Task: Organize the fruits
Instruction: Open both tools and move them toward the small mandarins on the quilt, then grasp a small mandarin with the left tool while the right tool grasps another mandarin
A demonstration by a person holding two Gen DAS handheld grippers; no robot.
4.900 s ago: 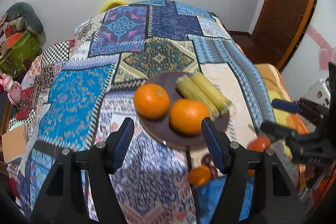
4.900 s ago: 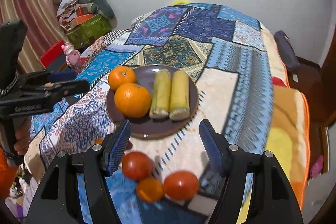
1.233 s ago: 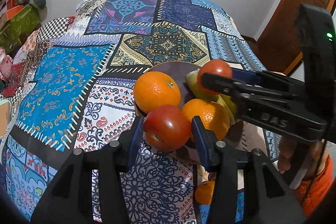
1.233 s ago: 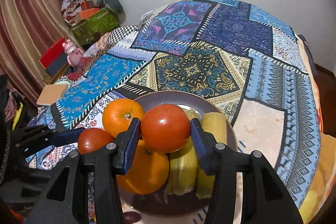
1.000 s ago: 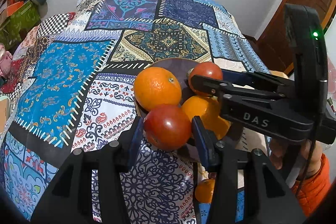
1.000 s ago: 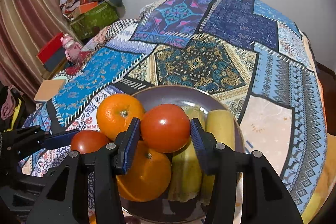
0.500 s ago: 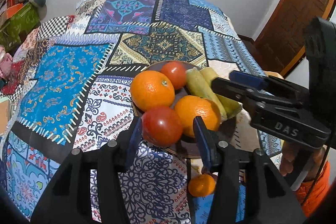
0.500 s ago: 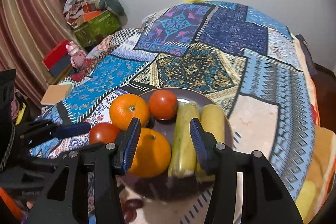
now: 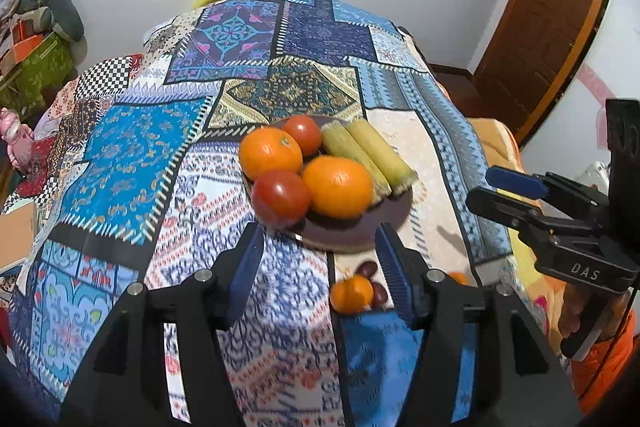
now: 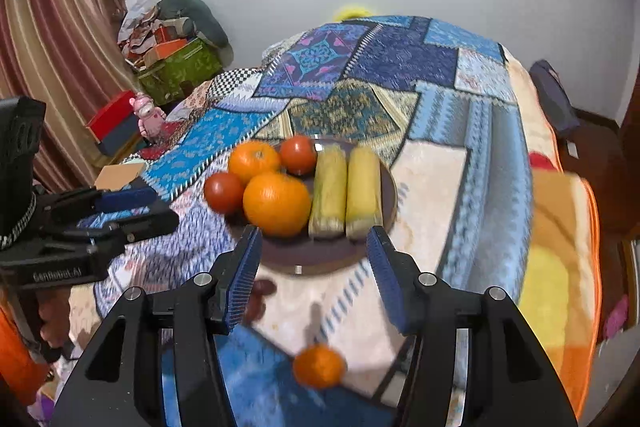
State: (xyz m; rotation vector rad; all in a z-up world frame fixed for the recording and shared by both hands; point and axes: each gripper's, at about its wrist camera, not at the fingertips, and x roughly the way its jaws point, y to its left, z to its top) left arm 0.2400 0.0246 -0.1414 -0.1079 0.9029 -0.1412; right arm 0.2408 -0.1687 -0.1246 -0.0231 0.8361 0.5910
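Note:
A dark round plate (image 9: 344, 239) (image 10: 304, 255) on the patchwork bedspread holds two oranges (image 9: 338, 186) (image 10: 276, 203), two tomatoes (image 9: 281, 197) (image 10: 224, 191) and two corn cobs (image 9: 378, 157) (image 10: 362, 187). My left gripper (image 9: 320, 267) is open and empty just in front of the plate. My right gripper (image 10: 312, 263) is open and empty, at the plate's near edge. A small orange (image 9: 351, 294) (image 10: 319, 365) and dark small fruits (image 9: 372, 281) lie on the bedspread below the plate.
The bed's right edge drops to a wooden door (image 9: 536, 27). Boxes and clutter (image 10: 176, 63) stand at the left by a curtain (image 10: 56, 47). Each gripper shows in the other's view: the right gripper (image 9: 520, 195), the left gripper (image 10: 120, 211).
Both grippers let go of their tomatoes onto the plate, opened, and drew back from the plate towards the bed's near edge.

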